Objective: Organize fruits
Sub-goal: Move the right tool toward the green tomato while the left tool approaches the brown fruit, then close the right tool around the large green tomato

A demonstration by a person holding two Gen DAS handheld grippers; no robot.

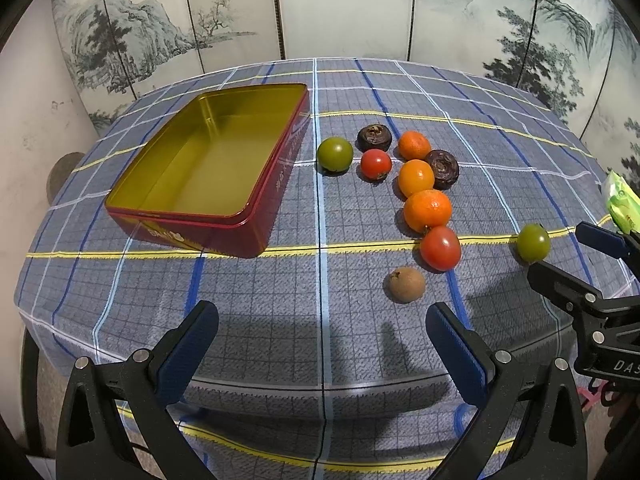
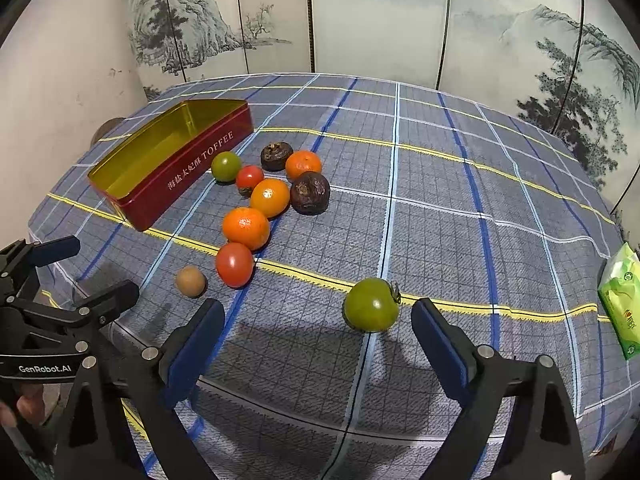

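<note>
An open red tin with a gold inside (image 1: 208, 160) (image 2: 160, 156) stands empty at the table's left. Right of it lie several fruits: a green tomato (image 1: 335, 154), red tomatoes (image 1: 440, 248) (image 2: 234, 264), oranges (image 1: 427, 210) (image 2: 245, 227), dark brown fruits (image 1: 442, 168) (image 2: 310, 192) and a small tan fruit (image 1: 405, 284) (image 2: 191, 281). A lone green tomato (image 2: 371, 304) (image 1: 533, 242) lies just ahead of my right gripper (image 2: 318, 320), which is open and empty. My left gripper (image 1: 322, 320) is open and empty, near the tan fruit.
The round table has a blue plaid cloth (image 1: 320, 340) and its near edge is close below both grippers. A green tissue pack (image 2: 620, 300) lies at the right edge. A painted folding screen (image 1: 320, 8) stands behind.
</note>
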